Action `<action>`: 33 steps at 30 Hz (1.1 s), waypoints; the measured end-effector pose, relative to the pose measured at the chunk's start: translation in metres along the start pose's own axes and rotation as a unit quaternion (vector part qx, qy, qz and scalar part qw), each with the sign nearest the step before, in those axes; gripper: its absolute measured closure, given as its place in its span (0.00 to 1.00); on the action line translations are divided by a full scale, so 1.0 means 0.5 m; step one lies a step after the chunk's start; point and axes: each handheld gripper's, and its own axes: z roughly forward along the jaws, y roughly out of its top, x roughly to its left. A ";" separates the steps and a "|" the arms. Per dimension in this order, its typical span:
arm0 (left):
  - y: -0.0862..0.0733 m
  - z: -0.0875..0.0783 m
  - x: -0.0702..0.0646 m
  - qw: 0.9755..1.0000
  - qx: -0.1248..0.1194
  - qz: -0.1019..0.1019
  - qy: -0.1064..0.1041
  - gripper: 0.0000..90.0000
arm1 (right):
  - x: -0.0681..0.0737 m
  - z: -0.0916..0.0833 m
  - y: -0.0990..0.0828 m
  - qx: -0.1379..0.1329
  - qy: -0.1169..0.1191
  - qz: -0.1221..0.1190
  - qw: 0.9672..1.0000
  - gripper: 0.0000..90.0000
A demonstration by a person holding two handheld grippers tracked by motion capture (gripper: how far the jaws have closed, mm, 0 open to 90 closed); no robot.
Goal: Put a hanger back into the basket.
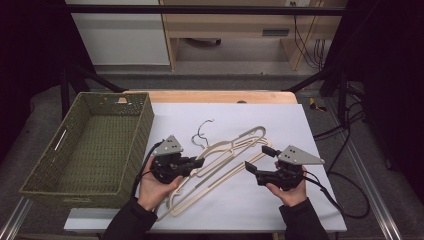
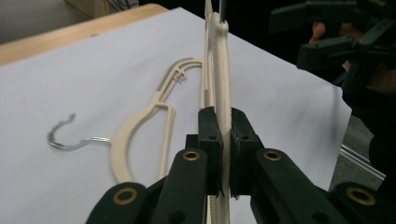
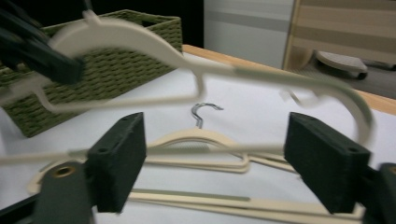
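Several cream hangers (image 1: 227, 150) lie and overlap on the white sheet (image 1: 280, 125). My left gripper (image 1: 199, 163) is shut on the thin edge of one hanger (image 2: 223, 93), which is raised off the sheet. That hanger (image 3: 140, 37) arches across the right gripper view, blurred. My right gripper (image 1: 260, 158) stands open, its pads (image 3: 116, 158) wide apart. A thin cream bar of the hanger crosses between the pads without being pressed. Another hanger (image 2: 140, 126) with a metal hook (image 2: 65, 135) lies flat on the sheet.
A green woven basket (image 1: 130, 145) stands empty at the left edge of the sheet. The wooden table edge (image 1: 220, 96) runs along the back. Black cables (image 1: 345, 195) trail off the right side. Bare sheet lies to the far right and front.
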 end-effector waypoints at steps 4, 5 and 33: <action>0.017 -0.033 0.007 1.000 -0.008 0.007 0.008 0.95 | -0.014 -0.008 -0.007 -0.001 -0.010 0.008 1.000 0.16; 0.022 -0.044 0.010 1.000 -0.010 0.009 0.011 0.95 | -0.017 -0.010 -0.008 0.000 -0.012 0.012 1.000 0.14; 0.077 -0.299 0.203 0.995 -0.032 0.026 0.092 0.95 | -0.032 -0.018 -0.016 0.008 -0.033 0.006 0.999 0.05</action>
